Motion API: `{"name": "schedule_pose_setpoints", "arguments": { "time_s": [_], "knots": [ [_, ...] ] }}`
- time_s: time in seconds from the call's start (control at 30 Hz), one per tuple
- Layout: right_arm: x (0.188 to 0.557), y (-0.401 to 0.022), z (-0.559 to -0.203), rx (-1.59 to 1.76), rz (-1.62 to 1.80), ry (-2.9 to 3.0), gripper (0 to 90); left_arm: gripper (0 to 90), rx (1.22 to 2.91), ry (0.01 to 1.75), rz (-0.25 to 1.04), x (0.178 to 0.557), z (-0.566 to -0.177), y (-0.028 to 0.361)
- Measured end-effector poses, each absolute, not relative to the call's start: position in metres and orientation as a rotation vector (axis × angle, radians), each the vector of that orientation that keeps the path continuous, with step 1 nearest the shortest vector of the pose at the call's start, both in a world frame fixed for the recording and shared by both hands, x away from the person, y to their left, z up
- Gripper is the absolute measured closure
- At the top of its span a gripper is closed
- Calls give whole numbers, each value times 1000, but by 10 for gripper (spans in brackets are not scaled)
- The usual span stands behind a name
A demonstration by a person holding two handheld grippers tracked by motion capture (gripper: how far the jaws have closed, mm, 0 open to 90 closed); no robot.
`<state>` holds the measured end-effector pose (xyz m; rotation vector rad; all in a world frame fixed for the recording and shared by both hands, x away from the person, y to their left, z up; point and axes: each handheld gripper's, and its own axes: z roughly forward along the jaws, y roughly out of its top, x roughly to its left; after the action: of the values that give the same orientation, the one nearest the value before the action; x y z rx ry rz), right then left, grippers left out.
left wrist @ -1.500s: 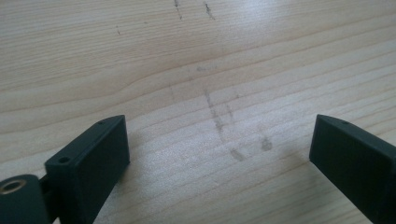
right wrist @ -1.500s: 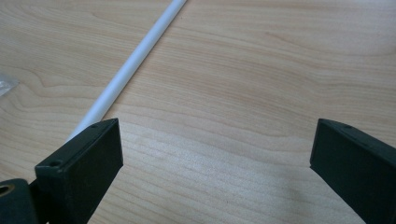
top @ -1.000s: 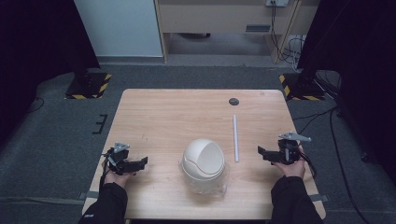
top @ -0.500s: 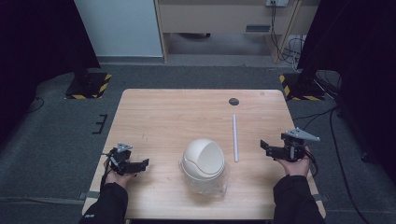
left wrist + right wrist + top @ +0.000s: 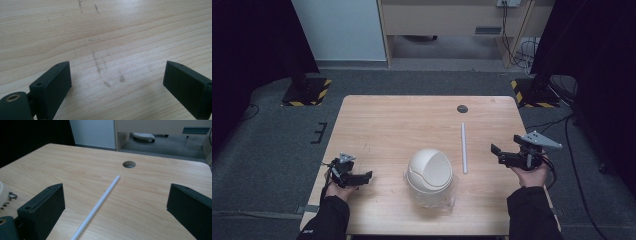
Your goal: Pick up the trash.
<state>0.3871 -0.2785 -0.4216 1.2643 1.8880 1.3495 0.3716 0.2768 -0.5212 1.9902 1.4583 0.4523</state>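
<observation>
The table (image 5: 387,125) is pale wood with a smooth, matt top. The white rod (image 5: 97,206) near the right gripper (image 5: 115,207) looks like smooth plastic. The jaws are dull black plastic.

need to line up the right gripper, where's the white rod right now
In the high view the white rod lies flat on the table's right half, between the domed white lid and the right gripper, below the round hole.

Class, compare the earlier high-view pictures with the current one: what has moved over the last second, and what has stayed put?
The right gripper has lifted off the table's right edge and drawn slightly outward, its jaws open and aimed at the white rod. Nothing was grasped or released. The left gripper, open, the white domed lid on its clear wrapping and the rod stayed where they were on the wooden table.
</observation>
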Motion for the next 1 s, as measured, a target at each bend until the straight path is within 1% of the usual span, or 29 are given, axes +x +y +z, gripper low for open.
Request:
{"name": "schedule_pose_setpoints", "arguments": {
  "time_s": [0.33,0.7,0.87,1.0],
  "knots": [
    [381,-266,-398,1187,1435,1875,22,80,2028,1469,446,373,-524,276],
    [371,-231,-376,1068,1528,1937,21,67,2055,1451,461,373,-525,273],
    [367,-218,-374,1035,1566,1976,21,58,2068,1443,467,373,-525,273],
    [366,-204,-379,1010,1596,2047,21,58,2069,1443,465,373,-525,273]
  ]
}}
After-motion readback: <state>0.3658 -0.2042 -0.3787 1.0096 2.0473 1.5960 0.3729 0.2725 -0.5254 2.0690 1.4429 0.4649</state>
